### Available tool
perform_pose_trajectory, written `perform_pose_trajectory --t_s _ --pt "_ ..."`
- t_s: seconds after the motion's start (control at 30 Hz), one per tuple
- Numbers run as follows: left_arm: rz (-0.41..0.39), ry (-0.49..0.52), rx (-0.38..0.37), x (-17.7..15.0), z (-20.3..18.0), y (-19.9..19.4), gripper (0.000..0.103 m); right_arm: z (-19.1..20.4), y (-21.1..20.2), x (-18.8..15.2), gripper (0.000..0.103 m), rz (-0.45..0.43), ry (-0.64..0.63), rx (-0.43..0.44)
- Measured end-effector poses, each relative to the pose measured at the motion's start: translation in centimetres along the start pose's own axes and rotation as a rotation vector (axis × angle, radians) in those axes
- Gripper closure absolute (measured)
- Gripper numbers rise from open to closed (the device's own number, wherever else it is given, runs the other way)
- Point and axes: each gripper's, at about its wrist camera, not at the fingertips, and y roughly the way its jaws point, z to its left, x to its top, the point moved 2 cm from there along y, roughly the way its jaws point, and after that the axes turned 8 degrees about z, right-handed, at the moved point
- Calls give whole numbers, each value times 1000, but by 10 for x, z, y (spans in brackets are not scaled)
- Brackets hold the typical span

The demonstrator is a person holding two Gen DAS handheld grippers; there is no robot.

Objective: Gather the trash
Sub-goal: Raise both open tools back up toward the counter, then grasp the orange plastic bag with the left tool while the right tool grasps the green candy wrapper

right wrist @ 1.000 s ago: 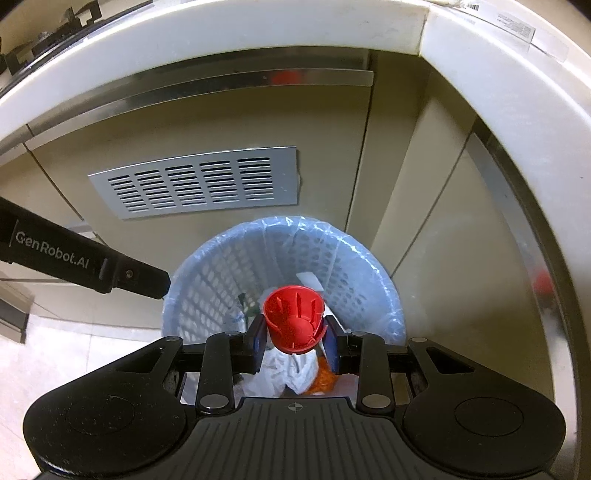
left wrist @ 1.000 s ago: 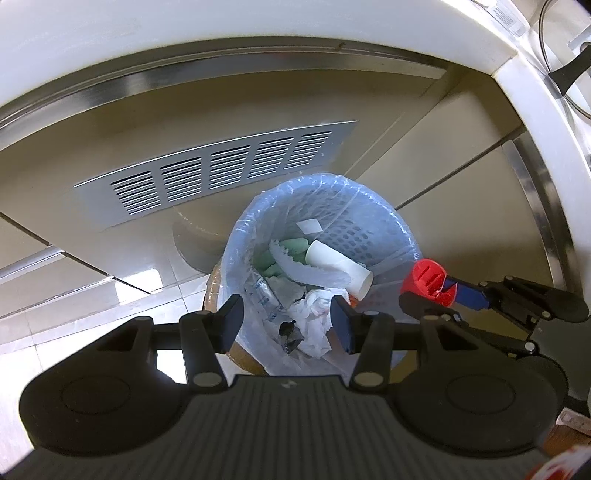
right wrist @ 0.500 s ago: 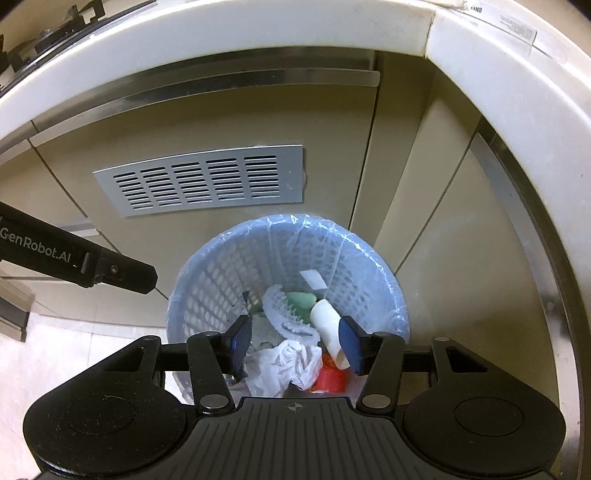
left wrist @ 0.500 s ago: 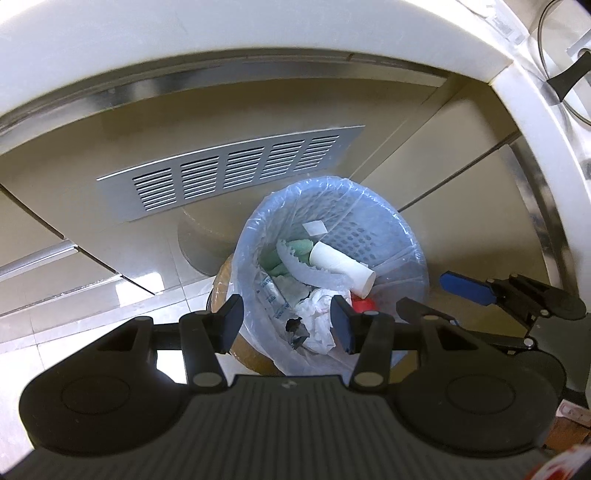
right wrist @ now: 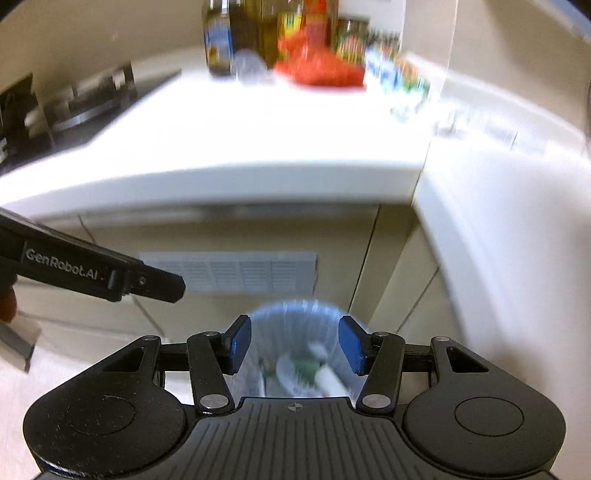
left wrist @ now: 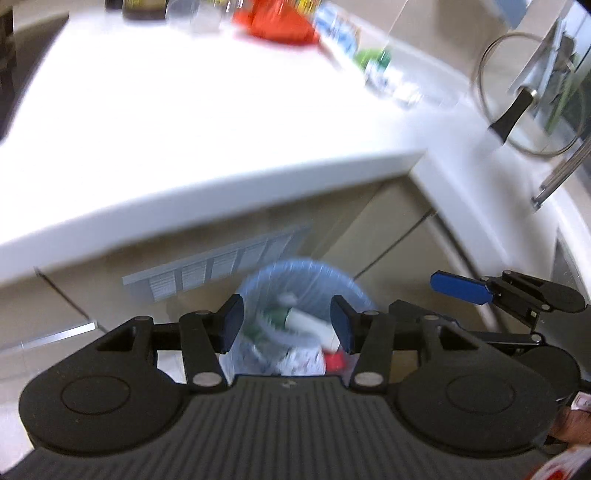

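Observation:
A white mesh bin lined with a blue bag (left wrist: 303, 275) (right wrist: 295, 312) stands on the floor against the cabinet. In it lie a red cap (left wrist: 334, 362), a white tube (left wrist: 314, 326) (right wrist: 330, 380), crumpled paper and green scraps. My left gripper (left wrist: 286, 328) hangs open high above the bin with nothing between its pads. My right gripper (right wrist: 295, 349) is open and empty too, also over the bin. One of its blue fingertips (left wrist: 458, 288) shows at the right of the left wrist view. A black finger (right wrist: 110, 273) of the left gripper crosses the right wrist view.
The white countertop (left wrist: 184, 122) (right wrist: 258, 140) juts out above the bin. At its back stand a red bag (left wrist: 277, 22) (right wrist: 317, 68), bottles (right wrist: 221, 40) and small packets (left wrist: 388, 79). A stove (right wrist: 74, 107) sits left, and a glass lid (left wrist: 524, 92) leans right.
The right gripper opened and the red cap dropped into the bin. Both grippers then rose and tilted up, so the countertop came into view and the bin looks smaller.

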Motion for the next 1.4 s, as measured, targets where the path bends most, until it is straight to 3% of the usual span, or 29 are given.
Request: perform_pose_trajectory --t_s 0.2,0.47,0.7,0.87,1.07,1.2,1.4 --pt "-102 34 -7 25 -3 -30 54 -7 -35 24 50 -88 62 -53" --pt "-177 50 3 62 -2 -41 50 -35 -54 54 50 -148 107 -123" --pt "-217 5 54 92 -6 -33 44 -74 -39 82 46 -165 92 -95" --pt "-229 -12 111 121 -11 -20 44 -108 -23 112 46 -183 87 -48" --pt "-245 8 200 155 -21 -10 36 -139 -5 154 46 -210 79 17" --pt "-245 106 269 183 -27 -2 33 -153 10 179 46 -207 89 47" --pt "-267 462 338 235 -46 11 20 -163 30 207 46 -190 118 62"
